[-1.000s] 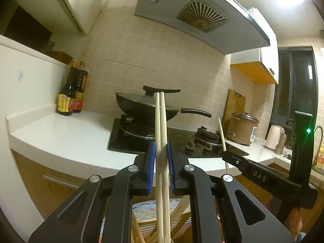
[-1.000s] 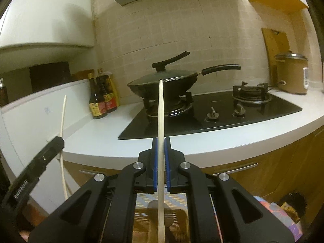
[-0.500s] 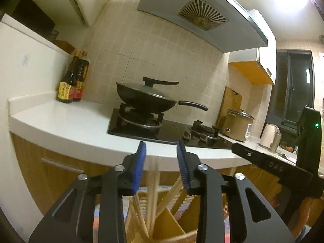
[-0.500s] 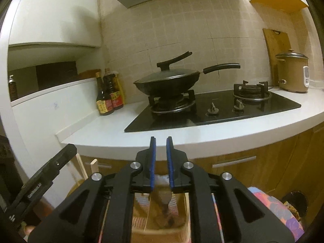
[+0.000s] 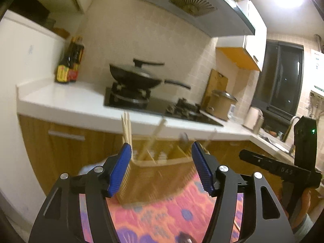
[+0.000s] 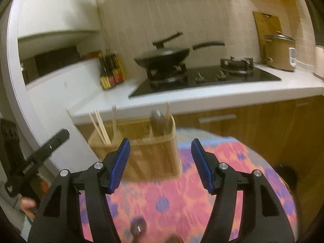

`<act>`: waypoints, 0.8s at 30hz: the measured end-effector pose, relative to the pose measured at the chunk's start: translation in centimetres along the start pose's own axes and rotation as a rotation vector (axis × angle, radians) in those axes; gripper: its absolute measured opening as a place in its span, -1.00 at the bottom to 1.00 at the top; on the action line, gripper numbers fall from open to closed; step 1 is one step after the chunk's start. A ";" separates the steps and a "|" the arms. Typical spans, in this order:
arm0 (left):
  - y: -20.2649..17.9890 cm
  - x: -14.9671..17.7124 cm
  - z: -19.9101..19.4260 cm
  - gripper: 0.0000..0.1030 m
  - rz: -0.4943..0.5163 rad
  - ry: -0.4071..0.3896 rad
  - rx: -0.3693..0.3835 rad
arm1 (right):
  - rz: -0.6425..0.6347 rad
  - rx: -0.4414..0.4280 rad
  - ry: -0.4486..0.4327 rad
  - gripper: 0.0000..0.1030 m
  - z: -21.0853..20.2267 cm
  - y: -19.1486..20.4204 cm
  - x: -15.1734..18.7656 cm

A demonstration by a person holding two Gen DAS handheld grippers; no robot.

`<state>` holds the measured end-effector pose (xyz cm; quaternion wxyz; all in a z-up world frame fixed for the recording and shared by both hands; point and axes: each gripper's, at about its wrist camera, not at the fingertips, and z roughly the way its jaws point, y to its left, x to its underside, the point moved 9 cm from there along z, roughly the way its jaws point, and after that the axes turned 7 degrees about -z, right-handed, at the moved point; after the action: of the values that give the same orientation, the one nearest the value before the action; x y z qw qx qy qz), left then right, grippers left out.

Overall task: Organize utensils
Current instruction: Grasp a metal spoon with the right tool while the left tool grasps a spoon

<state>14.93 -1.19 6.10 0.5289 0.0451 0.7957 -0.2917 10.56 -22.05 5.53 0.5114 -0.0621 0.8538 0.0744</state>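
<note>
A wooden utensil holder with compartments stands on a pink and purple floral tablecloth. Several wooden chopsticks stand in its left compartment, and a dark spoon stands in its right one. My left gripper is open and empty, just in front of the holder. My right gripper is open and empty, in front of the holder too. A dark utensil end lies on the cloth at the bottom edge, blurred.
Behind the table runs a white counter with a black wok on a gas hob, sauce bottles, a rice cooker and wooden cabinets below. The other gripper shows at each view's side.
Both grippers let go of their chopsticks, which now stand in the holder. Both jaws opened wide and both grippers pulled back and tilted down toward the table.
</note>
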 end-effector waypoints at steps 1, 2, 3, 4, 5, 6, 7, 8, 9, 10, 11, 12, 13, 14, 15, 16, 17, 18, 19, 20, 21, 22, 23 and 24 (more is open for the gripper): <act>-0.2 0.8 -0.4 0.16 -0.004 0.023 0.000 | 0.001 0.003 0.018 0.13 -0.4 0.0 0.7; -0.4 1.4 -0.7 0.16 -0.008 0.039 0.000 | 0.003 0.005 0.038 0.13 -0.8 0.0 1.5; -0.6 1.9 -1.0 0.16 -0.010 0.051 0.001 | 0.006 0.005 0.063 0.13 -1.3 0.0 2.4; -0.8 2.7 -1.2 0.16 -0.011 0.072 0.004 | 0.003 0.003 0.078 0.13 -1.6 0.1 3.1; -1.0 3.5 -1.5 0.16 -0.012 0.092 0.004 | -0.003 0.004 0.092 0.13 -2.0 0.2 3.8; -1.3 4.3 -1.6 0.16 -0.012 0.113 0.004 | -0.012 0.013 0.110 0.12 -2.4 0.3 4.6; -1.4 4.9 -1.8 0.15 -0.012 0.127 0.006 | -0.017 0.019 0.124 0.12 -2.7 0.4 5.3; -1.7 5.8 -2.0 0.15 -0.010 0.151 0.010 | -0.021 0.021 0.140 0.11 -2.9 0.6 6.0; -1.9 6.6 -2.1 0.15 -0.006 0.174 0.009 | -0.025 0.023 0.163 0.10 -3.2 0.8 7.1; -2.1 7.2 -2.1 0.13 -0.001 0.193 0.003 | -0.027 0.025 0.177 0.03 -3.2 0.8 7.7; -2.3 8.0 -2.2 0.13 0.009 0.215 -0.006 | -0.032 0.030 0.204 -0.03 -3.3 1.0 8.9; -2.4 9.0 -2.3 0.13 0.020 0.240 -0.017 | -0.033 0.032 0.223 -0.06 -3.4 1.1 9.8; -2.6 10.0 -2.3 0.13 0.031 0.269 -0.026 | -0.031 0.033 0.247 -0.15 -3.4 1.2 10.9; -2.7 10.7 -2.4 0.13 0.038 0.287 -0.032 | -0.026 0.030 0.269 -0.21 -3.4 1.2 11.9; -2.8 11.5 -2.5 0.13 0.043 0.308 -0.037 | -0.020 0.023 0.288 -0.31 -3.4 1.2 12.8; -3.0 12.5 -2.4 0.11 0.049 0.340 -0.040 | -0.015 0.013 0.307 -0.33 -3.3 1.3 13.7; -3.0 13.5 -2.3 0.08 0.054 0.371 -0.043 | -0.013 0.007 0.330 -0.36 -3.2 1.4 14.9; -3.1 14.5 -2.1 0.07 0.058 0.406 -0.045 | -0.011 0.007 0.351 -0.37 -3.1 1.5 15.8; -3.1 15.4 -2.0 0.04 0.062 0.436 -0.049 | -0.009 0.006 0.375 -0.41 -3.1 1.7 16.9; -3.2 16.4 -1.7 0.01 0.069 0.470 -0.053 | -0.006 0.001 0.396 -0.47 -3.0 1.8 17.8; -3.2 17.3 -1.5 -0.08 0.077 0.500 -0.056 | 0.000 -0.005 0.418 -0.49 -3.0 1.9 18.9; -3.2 17.9 -1.3 -0.15 0.079 0.516 -0.059 | 0.006 -0.008 0.433 -0.51 -2.9 2.0 19.6; -3.2 18.6 -1.2 -0.17 0.077 0.535 -0.058 | 0.011 -0.008 0.447 -0.52 -2.9 2.0 20.2; -3.1 19.3 -1.0 -0.21 0.067 0.558 -0.053 | 0.015 -0.008 0.459 -0.52 -2.8 2.0 20.8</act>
<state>4.50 -7.85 -9.13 0.2998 0.1362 0.9159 -0.2295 -2.00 -21.27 -11.42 0.3029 -0.0729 0.9480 0.0655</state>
